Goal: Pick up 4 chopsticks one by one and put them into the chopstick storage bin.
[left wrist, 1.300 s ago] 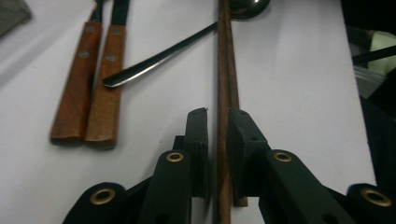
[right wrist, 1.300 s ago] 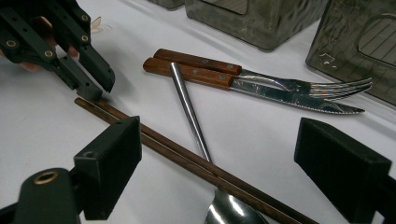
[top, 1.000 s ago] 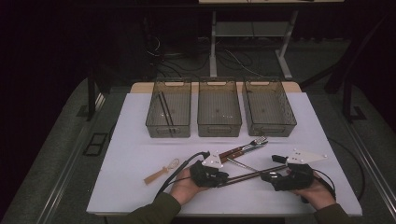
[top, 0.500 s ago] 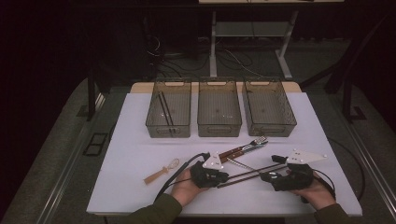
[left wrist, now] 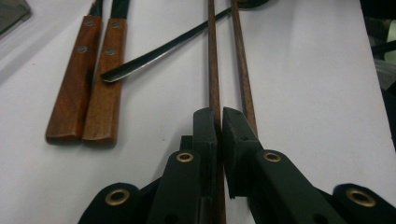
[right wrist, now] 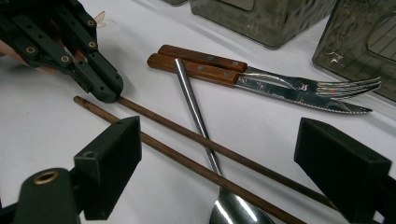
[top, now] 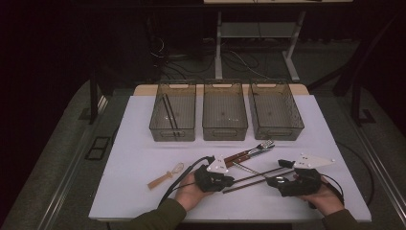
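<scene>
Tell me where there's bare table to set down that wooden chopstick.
Bare: the white table left of the wooden spoon, and its far right edge beyond the right-hand smoked-plastic bin. Crowded: between the left gripper and right gripper, around the wood-handled fork and knife.

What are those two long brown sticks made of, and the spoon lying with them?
The chopsticks look like dark wood with a matte finish: brown, faintly grained, no shine. The left gripper pinches one of them. The spoon looks like polished metal, probably steel, since its handle and bowl gleam and mirror the light.
</scene>
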The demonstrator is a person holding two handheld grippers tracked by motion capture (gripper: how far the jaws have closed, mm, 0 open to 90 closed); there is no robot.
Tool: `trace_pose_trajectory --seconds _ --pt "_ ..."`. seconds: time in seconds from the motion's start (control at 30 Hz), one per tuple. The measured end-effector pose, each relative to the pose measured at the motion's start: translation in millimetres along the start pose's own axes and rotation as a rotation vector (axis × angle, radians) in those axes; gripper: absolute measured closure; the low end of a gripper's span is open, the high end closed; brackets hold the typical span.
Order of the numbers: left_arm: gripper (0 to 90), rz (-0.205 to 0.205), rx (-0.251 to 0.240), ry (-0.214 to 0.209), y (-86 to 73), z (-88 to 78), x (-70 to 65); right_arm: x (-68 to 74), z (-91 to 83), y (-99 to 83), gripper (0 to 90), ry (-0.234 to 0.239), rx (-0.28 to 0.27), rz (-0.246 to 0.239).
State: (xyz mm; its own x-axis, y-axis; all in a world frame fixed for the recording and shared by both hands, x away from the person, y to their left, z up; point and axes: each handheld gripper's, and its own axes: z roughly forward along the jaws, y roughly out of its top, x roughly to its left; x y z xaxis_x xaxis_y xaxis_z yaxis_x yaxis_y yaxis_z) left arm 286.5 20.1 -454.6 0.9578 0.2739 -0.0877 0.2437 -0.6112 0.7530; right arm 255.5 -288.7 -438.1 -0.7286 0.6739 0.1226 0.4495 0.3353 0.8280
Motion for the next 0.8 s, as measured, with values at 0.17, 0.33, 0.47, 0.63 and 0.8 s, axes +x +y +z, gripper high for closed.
trace_pose_trajectory --seconds 0.17,0.33,0.47,0.63,0.8 --pt "84.5 0.01 -0.016 -0.003 1.5 -6.2 3.7 0.7 0.3 0.0 14.6 0.002 0.002 0.001" --pt "84.5 -0.008 -0.021 0.0 1.1 -10.8 6.5 1.1 0.6 0.0 14.6 0.002 0.0 0.001" --pt "84.4 -0.018 -0.024 0.0 0.9 -15.2 8.5 3.7 3.8 0.4 14.5 0.009 -0.013 0.009" --pt "84.4 -0.044 -0.035 0.0 0.3 -20.8 10.2 7.0 8.7 1.3 12.2 0.019 -0.011 0.001" --pt "84.4 -0.052 -0.043 0.001 -0.1 -27.0 13.6 6.0 7.4 1.0 12.2 0.017 -0.019 0.007"
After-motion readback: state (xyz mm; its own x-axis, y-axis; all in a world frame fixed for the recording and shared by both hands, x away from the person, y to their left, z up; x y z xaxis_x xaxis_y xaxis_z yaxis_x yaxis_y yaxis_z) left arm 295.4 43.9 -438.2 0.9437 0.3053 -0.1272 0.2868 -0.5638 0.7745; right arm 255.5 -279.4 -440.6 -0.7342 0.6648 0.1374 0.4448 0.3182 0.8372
